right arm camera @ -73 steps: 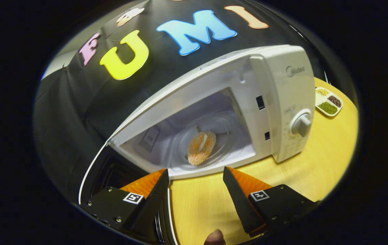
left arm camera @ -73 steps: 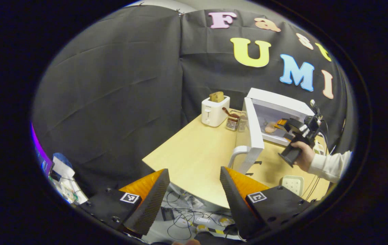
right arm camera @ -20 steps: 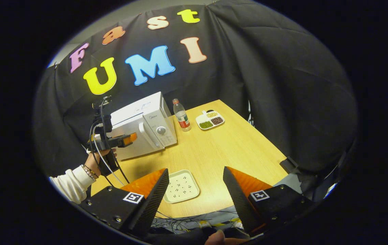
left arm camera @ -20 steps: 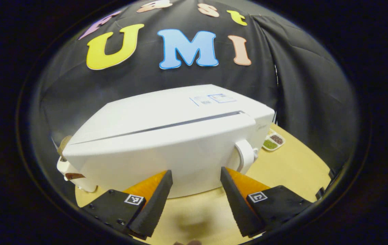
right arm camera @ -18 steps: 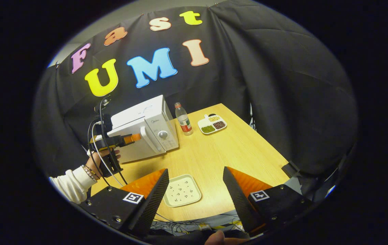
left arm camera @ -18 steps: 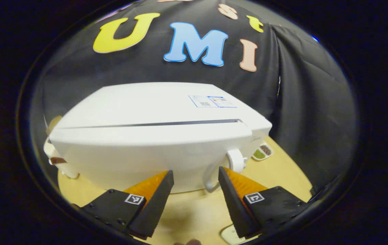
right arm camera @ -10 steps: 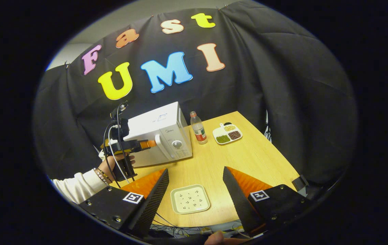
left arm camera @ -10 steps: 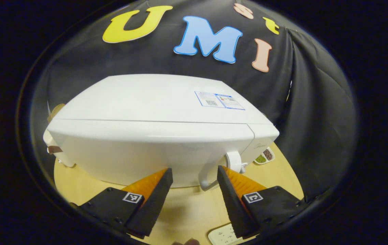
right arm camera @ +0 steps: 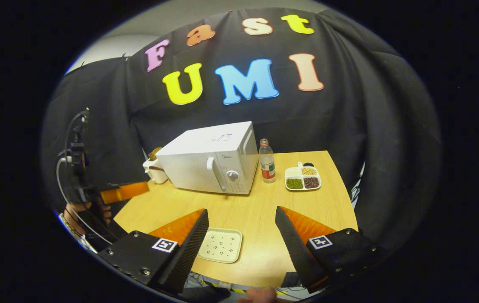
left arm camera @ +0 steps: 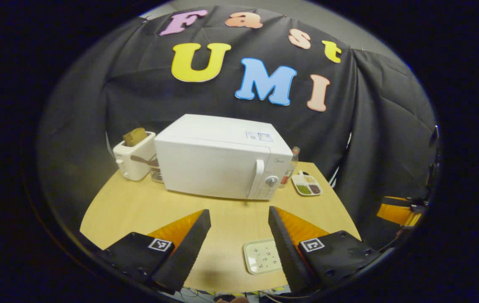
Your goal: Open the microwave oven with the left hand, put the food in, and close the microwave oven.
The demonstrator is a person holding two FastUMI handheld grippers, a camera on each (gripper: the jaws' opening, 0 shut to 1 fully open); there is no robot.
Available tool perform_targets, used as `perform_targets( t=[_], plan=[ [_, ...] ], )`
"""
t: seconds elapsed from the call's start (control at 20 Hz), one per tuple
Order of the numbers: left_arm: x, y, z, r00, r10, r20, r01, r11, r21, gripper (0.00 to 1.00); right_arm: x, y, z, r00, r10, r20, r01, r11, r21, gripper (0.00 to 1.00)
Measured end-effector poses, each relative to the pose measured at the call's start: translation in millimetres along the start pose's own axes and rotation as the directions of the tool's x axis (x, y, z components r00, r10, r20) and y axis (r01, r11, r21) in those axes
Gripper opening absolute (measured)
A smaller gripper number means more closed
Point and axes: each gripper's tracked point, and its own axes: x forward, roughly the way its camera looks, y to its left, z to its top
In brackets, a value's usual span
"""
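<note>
Microwave [left arm camera: 222, 168] door sits closed, tray [right arm camera: 220, 245] bare on the table [left arm camera: 138, 206]. My left gripper [left arm camera: 236, 244] and right gripper [right arm camera: 239, 244] both gape, grasping nothing.

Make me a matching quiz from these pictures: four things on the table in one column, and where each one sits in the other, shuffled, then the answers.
Things:
1. toaster
2. water bottle
3. divided dish of beans
4. speckled square plate

Places:
A. near table edge, between the right gripper's jaws
B. at the microwave oven's hinge side
C. right beside the microwave oven's dial side
D. past the bottle, toward the table's far right

Pairs: 1-B, 2-C, 3-D, 4-A
</note>
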Motion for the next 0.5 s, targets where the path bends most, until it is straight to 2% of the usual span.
perform_targets(
  t=[0.1, 0.2, 0.25, 0.3, 0.4, 0.45, 0.5],
  plan=[
    [-51, -7, 18, 0.997, 0.035, 0.068, -0.032, 0.999, -0.042, 0.95, -1, 7, 23, 0.998, 0.046, 0.037, -0.043, 0.997, -0.068, 0.98],
    [-90, -14, 39, 0.991, 0.052, 0.127, -0.045, 0.998, -0.053, 0.95, -9, 20, 48, 0.993, 0.067, 0.101, -0.060, 0.996, -0.070, 0.98],
    [-110, -19, 52, 0.986, 0.050, 0.158, -0.043, 0.998, -0.046, 0.90, -15, 25, 58, 0.990, 0.057, 0.128, -0.048, 0.996, -0.073, 0.98],
    [-124, -22, 70, 0.980, 0.044, 0.195, -0.037, 0.999, -0.036, 0.95, -23, 33, 72, 0.985, 0.054, 0.165, -0.041, 0.996, -0.080, 0.98],
    [-151, -29, 108, 0.964, 0.024, 0.265, -0.022, 1.000, -0.008, 0.95, -40, 47, 101, 0.969, 0.037, 0.243, -0.014, 0.996, -0.094, 0.98],
    [-163, -29, 120, 0.955, 0.020, 0.297, -0.023, 1.000, 0.008, 1.00, -51, 54, 112, 0.961, 0.028, 0.276, 0.001, 0.994, -0.105, 0.98],
    [-178, -29, 135, 0.941, 0.016, 0.339, -0.027, 0.999, 0.028, 0.96, -61, 59, 127, 0.947, 0.017, 0.320, 0.024, 0.992, -0.122, 0.98]
  ],
)
